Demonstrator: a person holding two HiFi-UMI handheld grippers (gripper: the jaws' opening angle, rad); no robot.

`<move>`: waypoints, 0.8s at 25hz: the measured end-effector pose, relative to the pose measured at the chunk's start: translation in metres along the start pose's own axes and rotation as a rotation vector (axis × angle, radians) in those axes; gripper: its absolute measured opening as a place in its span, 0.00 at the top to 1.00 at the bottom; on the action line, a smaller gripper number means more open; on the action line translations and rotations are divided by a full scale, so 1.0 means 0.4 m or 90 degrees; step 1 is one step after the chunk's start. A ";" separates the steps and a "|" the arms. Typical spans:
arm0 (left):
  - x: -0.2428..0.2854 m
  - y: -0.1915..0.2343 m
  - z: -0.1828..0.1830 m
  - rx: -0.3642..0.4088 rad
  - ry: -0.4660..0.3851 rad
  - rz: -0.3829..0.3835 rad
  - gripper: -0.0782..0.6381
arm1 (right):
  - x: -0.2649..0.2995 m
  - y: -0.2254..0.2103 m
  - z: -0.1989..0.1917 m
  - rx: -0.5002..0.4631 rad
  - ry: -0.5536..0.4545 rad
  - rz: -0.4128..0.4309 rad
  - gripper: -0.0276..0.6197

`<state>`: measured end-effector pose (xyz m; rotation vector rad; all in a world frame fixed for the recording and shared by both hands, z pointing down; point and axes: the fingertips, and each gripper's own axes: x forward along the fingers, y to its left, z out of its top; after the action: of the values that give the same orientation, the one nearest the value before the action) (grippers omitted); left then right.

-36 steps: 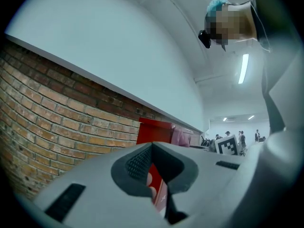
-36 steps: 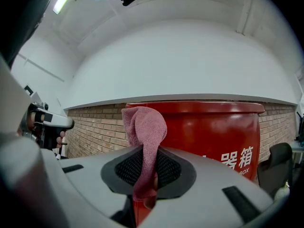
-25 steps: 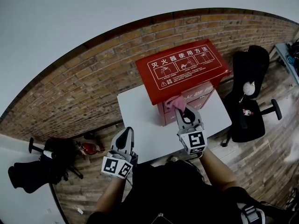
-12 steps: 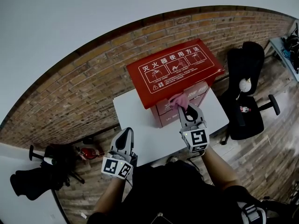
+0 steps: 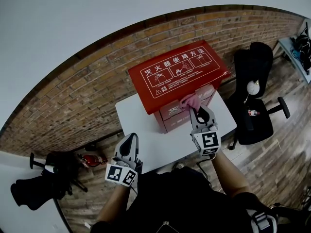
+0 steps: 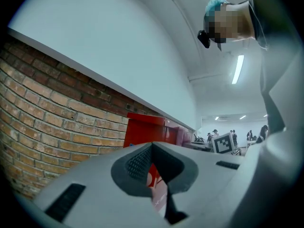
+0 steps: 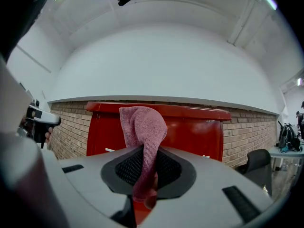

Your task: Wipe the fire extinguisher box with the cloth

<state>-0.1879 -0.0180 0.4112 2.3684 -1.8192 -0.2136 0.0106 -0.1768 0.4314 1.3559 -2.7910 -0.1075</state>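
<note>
right hand-held gripper (image 5: pixel 201 111), cloth (image 7: pixel 142 127) end buried between jaws

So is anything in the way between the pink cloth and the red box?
No, nothing visible. The right gripper has its jaws shut on the cloth, which is right at the front of the box.

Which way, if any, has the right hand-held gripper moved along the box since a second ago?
Yes. The right hand-held gripper, shut on the cloth, has slid rightward along the front edge of the red box, from near its left corner toward the middle.
</note>
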 end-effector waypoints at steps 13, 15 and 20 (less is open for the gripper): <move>0.009 -0.013 -0.021 0.000 0.011 0.001 0.82 | -0.004 -0.102 -0.010 -0.023 0.003 -0.034 0.85; 0.012 -0.015 -0.021 0.001 0.011 0.001 0.82 | -0.005 -0.121 -0.018 -0.022 0.007 -0.043 0.85; 0.014 -0.020 -0.024 0.002 0.012 0.000 0.82 | -0.008 -0.181 -0.030 -0.023 0.012 -0.073 0.85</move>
<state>-0.1769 -0.0211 0.4190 2.3639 -1.8117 -0.1878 0.0701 -0.2194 0.4376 1.5002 -2.6814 -0.1459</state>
